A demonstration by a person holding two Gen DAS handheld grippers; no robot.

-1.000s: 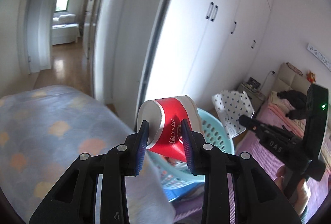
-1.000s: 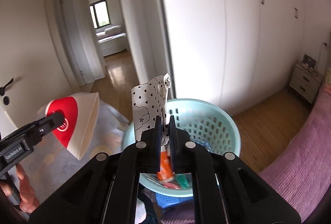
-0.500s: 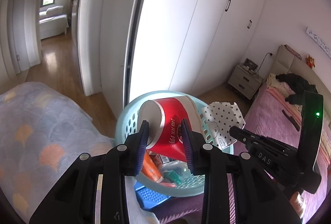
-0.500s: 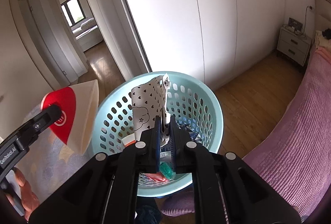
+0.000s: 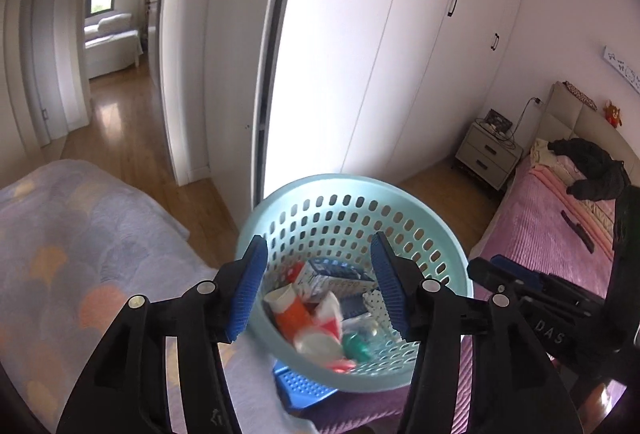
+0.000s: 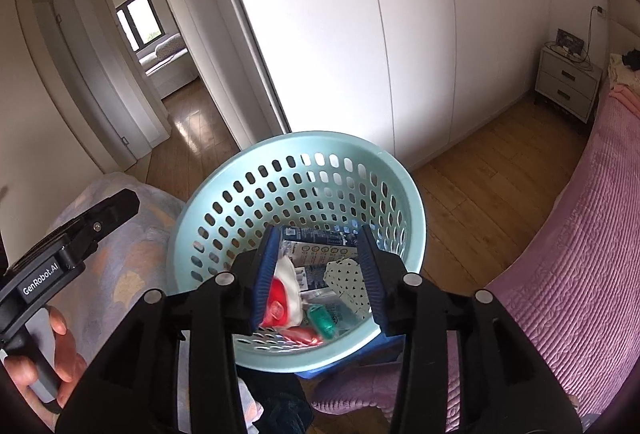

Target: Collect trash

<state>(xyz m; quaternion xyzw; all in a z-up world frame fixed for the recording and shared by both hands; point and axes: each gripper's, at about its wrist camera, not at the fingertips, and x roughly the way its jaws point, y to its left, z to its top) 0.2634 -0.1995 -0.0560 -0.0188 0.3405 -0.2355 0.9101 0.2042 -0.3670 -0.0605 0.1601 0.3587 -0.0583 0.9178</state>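
Observation:
A light blue perforated basket (image 5: 352, 189) (image 6: 304, 141) stands below both grippers and holds several pieces of trash. The red and white paper cup (image 5: 326, 318) (image 6: 282, 300) lies in it, blurred. The white black-dotted paper (image 6: 346, 280) (image 5: 374, 300) lies in it beside a blue and white carton (image 5: 332, 276) (image 6: 314, 248). My left gripper (image 5: 320, 284) is open and empty above the basket. My right gripper (image 6: 318, 270) is open and empty above it too.
A pastel-patterned blanket (image 5: 60, 254) lies at the left. A pink bed (image 5: 560, 234) (image 6: 580, 254) lies at the right. White wardrobe doors (image 5: 360, 53) stand behind the basket, a nightstand (image 5: 486, 155) by the bed. A blue stool (image 5: 304, 384) sits under the basket.
Both grippers have opened over the basket. The left let go of the red cup and the right let go of the dotted paper; both now lie in the basket.

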